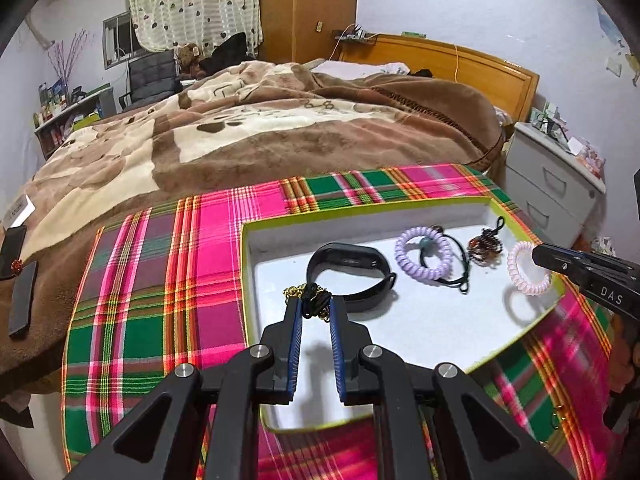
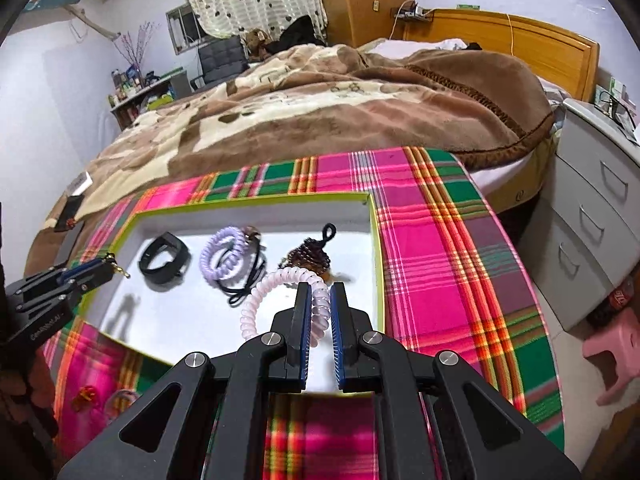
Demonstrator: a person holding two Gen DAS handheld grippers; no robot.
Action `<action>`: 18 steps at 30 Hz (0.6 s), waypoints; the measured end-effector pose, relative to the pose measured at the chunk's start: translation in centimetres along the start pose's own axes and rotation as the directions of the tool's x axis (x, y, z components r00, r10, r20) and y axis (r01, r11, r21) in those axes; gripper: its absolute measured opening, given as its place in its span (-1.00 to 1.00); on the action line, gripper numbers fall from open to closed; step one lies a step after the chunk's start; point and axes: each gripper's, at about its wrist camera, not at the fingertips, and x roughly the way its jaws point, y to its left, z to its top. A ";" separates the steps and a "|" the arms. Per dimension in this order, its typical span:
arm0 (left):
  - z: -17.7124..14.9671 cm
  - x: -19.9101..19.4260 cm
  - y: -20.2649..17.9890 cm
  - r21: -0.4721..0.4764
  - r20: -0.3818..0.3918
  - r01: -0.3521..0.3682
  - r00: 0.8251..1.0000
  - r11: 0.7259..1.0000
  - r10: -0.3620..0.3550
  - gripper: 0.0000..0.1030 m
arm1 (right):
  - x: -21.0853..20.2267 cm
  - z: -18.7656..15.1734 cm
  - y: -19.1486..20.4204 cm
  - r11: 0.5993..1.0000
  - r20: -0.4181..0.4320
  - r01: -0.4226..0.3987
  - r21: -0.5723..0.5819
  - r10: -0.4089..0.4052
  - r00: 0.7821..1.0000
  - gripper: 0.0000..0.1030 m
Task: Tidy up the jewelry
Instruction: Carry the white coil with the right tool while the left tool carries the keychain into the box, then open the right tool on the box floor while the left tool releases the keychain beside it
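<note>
A white tray with a lime rim lies on a plaid cloth. My left gripper is shut on a gold chain necklace with black cord, held over the tray's left part; it also shows in the right wrist view. My right gripper is shut on a pale pink spiral hair tie above the tray's right side. In the tray lie a black wristband, a lilac spiral tie, a black cord and a dark beaded piece.
The pink and green plaid cloth covers the bed's foot; a brown blanket lies beyond. A red trinket and another ring lie on the cloth near the tray. White drawers and a pink stool stand at right.
</note>
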 end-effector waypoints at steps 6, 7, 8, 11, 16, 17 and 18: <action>0.1 1.8 0.3 0.003 -0.040 -0.015 0.999 1.000 0.015 -0.74 | 1.9 0.0 0.0 1.000 -0.037 0.022 -0.022 -0.023 0.999 -0.81; 0.1 2.0 0.3 0.005 -0.044 -0.016 0.999 1.000 0.016 -0.74 | 2.1 0.0 0.1 0.999 -0.042 0.026 -0.027 -0.027 0.999 -0.81; 0.1 2.2 0.2 0.008 -0.049 -0.018 0.999 1.000 0.018 -0.74 | 2.4 -0.1 0.1 0.999 -0.047 0.030 -0.031 -0.031 0.998 -0.81; 0.3 2.8 0.3 0.008 -0.059 -0.024 0.998 1.000 0.025 -0.73 | 3.0 0.1 0.1 0.998 -0.053 0.040 -0.039 -0.042 0.998 -0.81; 0.6 3.2 0.5 0.001 -0.058 -0.032 0.998 0.999 0.032 -0.73 | 3.6 0.7 0.1 0.998 -0.050 0.056 -0.042 -0.058 0.997 -0.81; 0.7 3.2 0.5 0.001 -0.058 -0.035 0.998 0.999 0.035 -0.73 | 3.7 0.8 0.1 0.997 -0.049 0.060 -0.042 -0.062 0.997 -0.81; 0.7 3.3 0.5 0.003 -0.056 -0.037 0.998 0.999 0.037 -0.73 | 3.8 0.9 0.2 0.997 -0.048 0.062 -0.043 -0.064 0.997 -0.81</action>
